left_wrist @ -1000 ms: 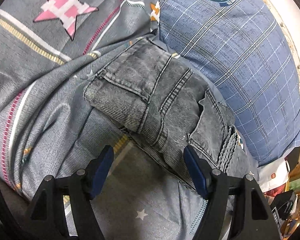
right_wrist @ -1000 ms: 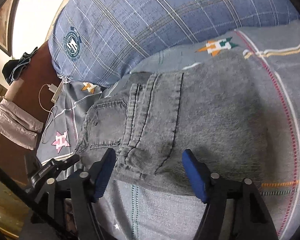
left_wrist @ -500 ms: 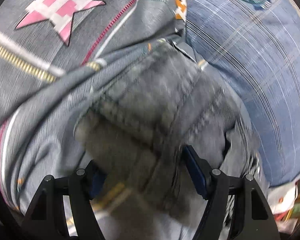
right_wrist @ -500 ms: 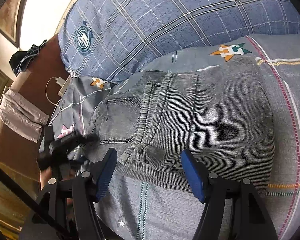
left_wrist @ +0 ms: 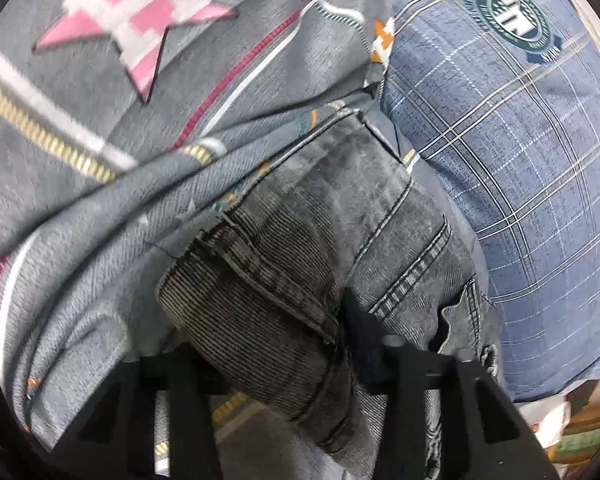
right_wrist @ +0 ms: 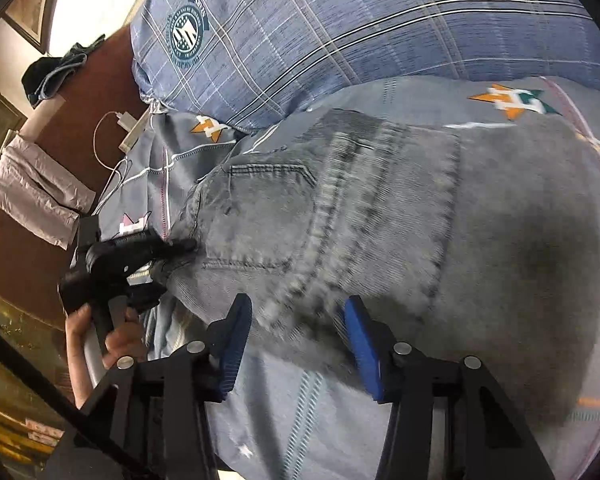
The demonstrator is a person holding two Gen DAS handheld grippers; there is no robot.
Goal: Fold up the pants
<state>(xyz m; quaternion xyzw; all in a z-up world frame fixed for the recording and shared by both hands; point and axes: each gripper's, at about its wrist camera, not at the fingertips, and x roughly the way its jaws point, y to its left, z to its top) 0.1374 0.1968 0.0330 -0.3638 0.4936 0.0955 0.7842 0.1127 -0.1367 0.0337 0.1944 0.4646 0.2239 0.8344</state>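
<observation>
Folded grey denim pants (left_wrist: 320, 232) lie on a grey patterned bedsheet (left_wrist: 80, 152). My left gripper (left_wrist: 260, 332) has a thick fold of the pants bunched between its closing jaws, and the denim hides most of the fingers. In the right wrist view the left gripper (right_wrist: 176, 254) pinches the pants' left edge by the back pocket. My right gripper (right_wrist: 298, 332) straddles the near edge of the pants (right_wrist: 400, 220). Its blue pads (right_wrist: 236, 340) are closing with the seam between them, and a gap still shows.
A blue plaid pillow (left_wrist: 520, 168) (right_wrist: 360, 32) lies just behind the pants. A brown wooden surface with a charger and its white cable (right_wrist: 128, 126) is at the left. A person's hand (right_wrist: 116, 340) grips the left tool's handle.
The left gripper pushed forward over the pants' fold and its jaws narrowed onto the denim. The right gripper moved closer to the near edge and its pads came nearer together.
</observation>
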